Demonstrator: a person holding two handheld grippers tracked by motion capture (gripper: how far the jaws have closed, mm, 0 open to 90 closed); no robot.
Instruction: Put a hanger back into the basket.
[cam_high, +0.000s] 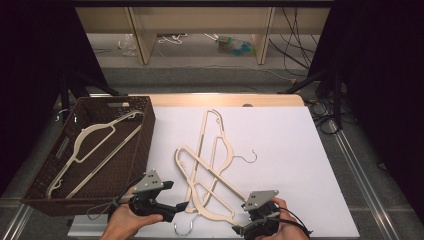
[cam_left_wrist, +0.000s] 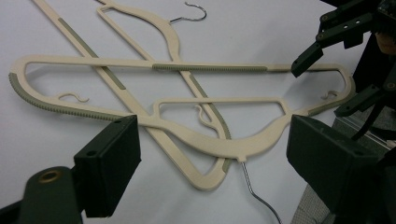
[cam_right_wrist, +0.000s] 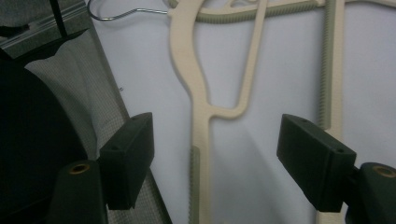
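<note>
1. Worktop (cam_high: 280, 150): white sheet; a brown woven basket (cam_high: 145, 145) stands at its left edge with one cream hanger (cam_high: 95, 132) lying inside.
2. Near hanger (cam_high: 207, 192): flat on the worktop at the front, long axis running diagonally from mid-left to front-right, wire hook (cam_high: 182, 231) pointing toward the person at the front edge.
3. Far hanger (cam_high: 212, 145): crosses under/over the near one, long axis running away from the person, hook (cam_high: 250, 156) pointing right.
4. Left tongs (cam_high: 182, 206): jaws wide apart, gripping nothing; the left gripper view (cam_left_wrist: 212, 154) shows the near hanger's neck between them, untouched.
5. Right tongs (cam_high: 240, 230): jaws well open, nothing held; the right gripper view (cam_right_wrist: 215, 154) shows a hanger arm with its ribbed grey strip (cam_right_wrist: 194, 186) between the jaws, clear of the pads.
</note>
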